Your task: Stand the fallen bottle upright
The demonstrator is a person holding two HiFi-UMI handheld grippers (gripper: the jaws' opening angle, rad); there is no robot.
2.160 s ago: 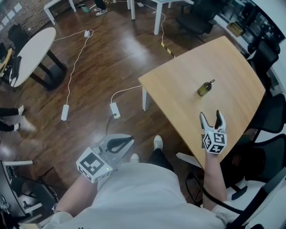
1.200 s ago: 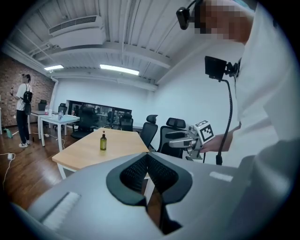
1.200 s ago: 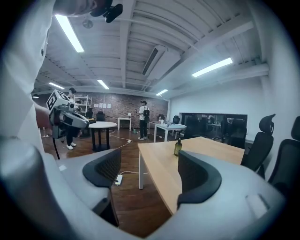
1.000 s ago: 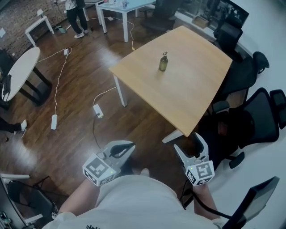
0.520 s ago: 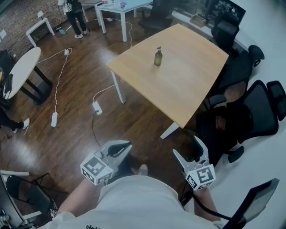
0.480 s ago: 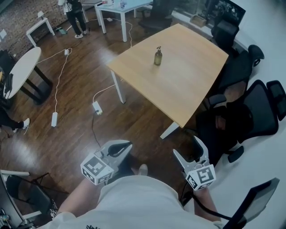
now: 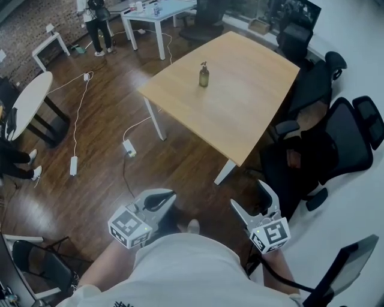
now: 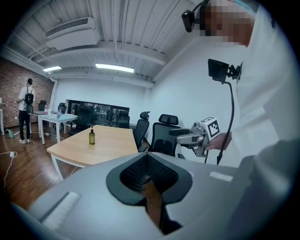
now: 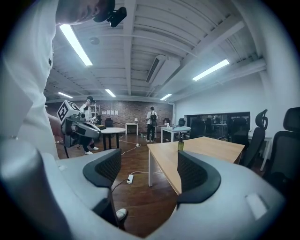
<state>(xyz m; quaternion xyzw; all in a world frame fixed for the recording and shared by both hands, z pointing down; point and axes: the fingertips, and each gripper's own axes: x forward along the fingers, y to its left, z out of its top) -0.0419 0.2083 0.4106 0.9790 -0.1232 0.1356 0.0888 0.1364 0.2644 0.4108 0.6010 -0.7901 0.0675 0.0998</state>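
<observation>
A small olive-green bottle (image 7: 204,75) with a dark pump top stands upright on the wooden table (image 7: 240,114), far from both grippers. It also shows in the left gripper view, bottle (image 8: 92,136), and in the right gripper view, bottle (image 9: 180,143). My left gripper (image 7: 167,196) is held low near my body over the floor, its jaws shut with nothing between them. My right gripper (image 7: 250,197) hangs beside it near the table's closest corner, jaws open and empty. Each gripper sees the other: right gripper (image 8: 187,138), left gripper (image 9: 86,129).
Black office chairs (image 7: 336,141) crowd the table's right side. A power strip with a white cable (image 7: 128,148) lies on the dark wood floor to the left. A round white table (image 7: 27,102) and a standing person (image 7: 93,18) are further off.
The right gripper has come back from over the table near the bottle to my body. The table and bottle now lie farther away. In the last half second the view only drifted slightly.
</observation>
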